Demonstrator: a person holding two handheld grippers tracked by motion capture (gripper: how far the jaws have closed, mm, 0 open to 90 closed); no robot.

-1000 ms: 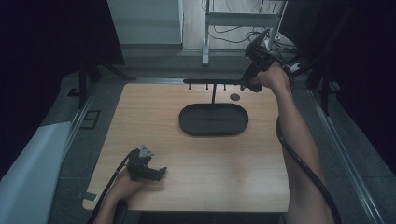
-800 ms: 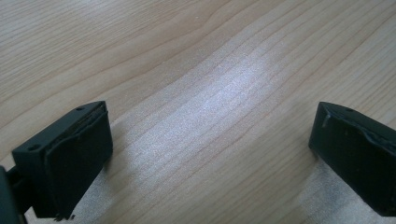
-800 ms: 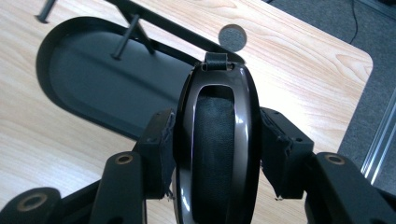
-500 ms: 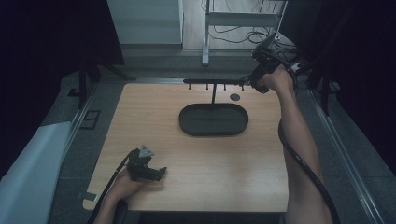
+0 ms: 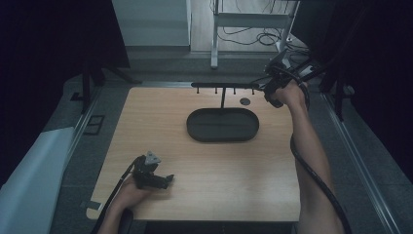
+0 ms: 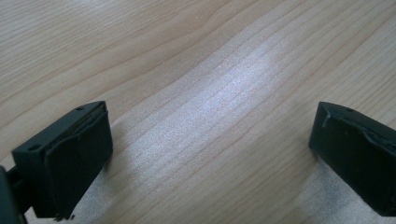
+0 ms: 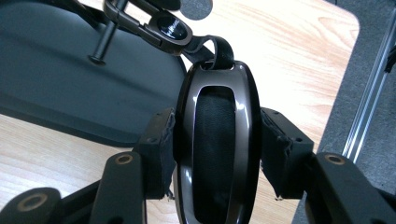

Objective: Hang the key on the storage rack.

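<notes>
The counter (image 6: 224, 70) is pale wood with fine, straight grain and a soft satin sheen. The headphone earcup (image 7: 217, 144) has a glossy dark shell, seemingly plastic, around a matt, leather-like cushion. The right claw (image 7: 217, 154) and left claw (image 6: 210, 158) carry matt black pads with rough edges. The oval tray (image 5: 222, 125) looks matt dark grey.

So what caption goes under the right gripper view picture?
Right gripper clamps a glossy black headphone earcup above the dark oval tray.
</notes>
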